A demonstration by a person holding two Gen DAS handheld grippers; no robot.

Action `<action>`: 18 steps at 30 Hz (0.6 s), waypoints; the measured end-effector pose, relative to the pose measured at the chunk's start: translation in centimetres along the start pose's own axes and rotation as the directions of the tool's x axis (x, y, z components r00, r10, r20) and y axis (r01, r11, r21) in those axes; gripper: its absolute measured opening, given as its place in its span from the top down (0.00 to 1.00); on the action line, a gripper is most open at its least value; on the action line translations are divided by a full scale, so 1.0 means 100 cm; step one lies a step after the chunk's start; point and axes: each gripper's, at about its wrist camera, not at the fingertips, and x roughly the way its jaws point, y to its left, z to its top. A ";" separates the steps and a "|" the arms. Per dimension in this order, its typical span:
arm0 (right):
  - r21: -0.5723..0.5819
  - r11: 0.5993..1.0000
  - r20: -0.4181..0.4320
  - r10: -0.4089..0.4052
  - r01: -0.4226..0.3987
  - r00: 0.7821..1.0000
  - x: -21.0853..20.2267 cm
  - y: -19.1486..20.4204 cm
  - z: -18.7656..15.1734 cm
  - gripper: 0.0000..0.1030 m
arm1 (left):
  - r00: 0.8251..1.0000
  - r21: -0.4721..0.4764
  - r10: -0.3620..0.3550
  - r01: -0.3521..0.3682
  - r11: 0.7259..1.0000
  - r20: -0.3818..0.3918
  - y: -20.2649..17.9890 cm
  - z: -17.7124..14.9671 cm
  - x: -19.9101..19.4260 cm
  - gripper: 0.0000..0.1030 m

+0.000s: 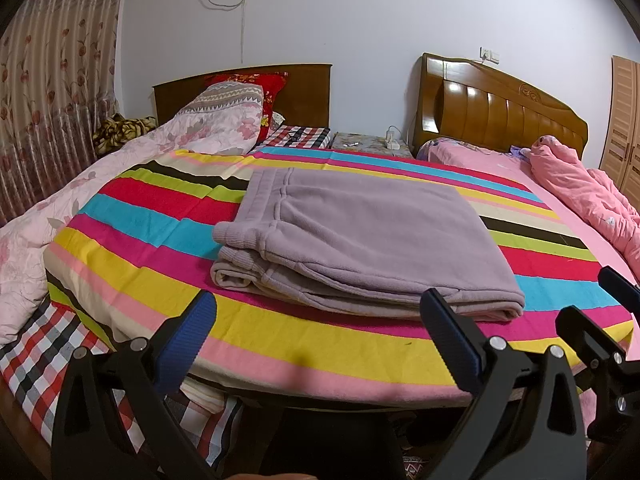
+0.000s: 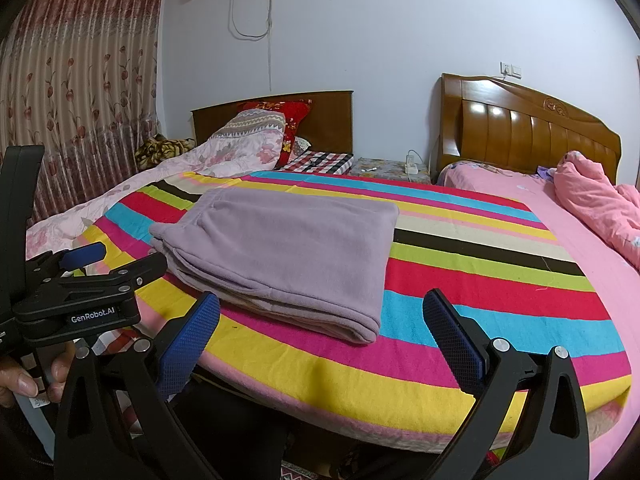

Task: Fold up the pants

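Pants [image 1: 360, 240], lilac fleece, lie folded into a thick flat stack on the striped blanket [image 1: 280, 344], with the ribbed cuffs and waistband edge bunched at the stack's 9 o'clock side and the smooth fold running from 3 to 5 o'clock. In the right wrist view the same stack [image 2: 288, 248] sits toward 10 o'clock of the blanket [image 2: 460, 280], well clear of the pink edge at 6. The left gripper [image 1: 320, 336] hangs just short of the stack at its 6 o'clock, fingers spread wide and holding nothing; its right blue pad [image 1: 452, 340] overlaps the near hem in the picture, though I cannot tell whether it touches the cloth. The right gripper [image 2: 322, 338] stands at the stack's 5 o'clock, likewise splayed and bare, one pad [image 2: 192, 340] near the hem corner, the other out over the stripes. Each tool shows in the other's view: the right one at 3 o'clock of the left camera, the left one at 9 o'clock of the right camera, with a hand [image 2: 24, 380] curled round its grip. Beyond the blanket, at 10 o'clock, a floral quilt [image 1: 100, 184] is heaped against a dark headboard [image 1: 304, 92]; at 2 o'clock a pink duvet [image 1: 580, 188] lies on the second bed under a carved headboard [image 1: 500, 108]. A nightstand [image 1: 368, 142] sits between the beds at 12, and a curtain [image 1: 52, 80] hangs at 9.
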 end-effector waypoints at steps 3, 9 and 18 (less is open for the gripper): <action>-0.001 1.000 0.001 -0.001 0.001 1.000 0.000 0.000 0.001 0.04 | 1.000 0.000 0.006 -0.006 1.000 -0.002 0.000 -0.002 -0.001 0.01; 0.000 1.000 0.000 0.000 0.000 1.000 0.000 -0.001 0.001 0.04 | 1.000 -0.002 0.009 -0.009 1.000 -0.009 0.001 -0.004 -0.001 0.01; 0.000 1.000 -0.001 0.001 -0.001 1.000 -0.001 0.001 -0.001 0.04 | 1.000 0.000 0.009 -0.009 1.000 -0.012 0.002 -0.005 0.000 0.01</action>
